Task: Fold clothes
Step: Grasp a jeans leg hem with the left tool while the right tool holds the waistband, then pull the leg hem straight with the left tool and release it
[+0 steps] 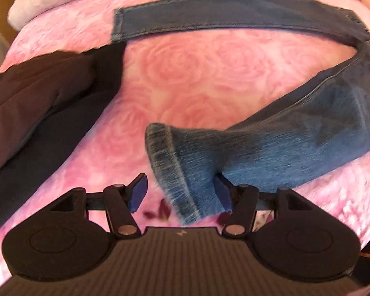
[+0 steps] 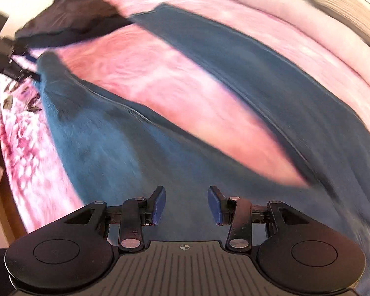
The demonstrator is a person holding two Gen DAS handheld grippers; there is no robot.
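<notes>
Jeans (image 1: pixel 296 133) are spread legs-apart on the pink bed blanket (image 1: pixel 185 79), nothing folded yet, left gripper (image 1: pixel 182 192) jaws spread around a hem, right gripper (image 2: pixel 186 204) jaws spread, empty.

Both black tongs (image 1: pixel 181 194) (image 2: pixel 186 204) have blue pads, silver pivot screws and ribbed grey bases.

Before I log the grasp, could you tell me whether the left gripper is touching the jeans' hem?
Touching: in the left wrist view, the left gripper's right finger presses the jeans' hem.
</notes>
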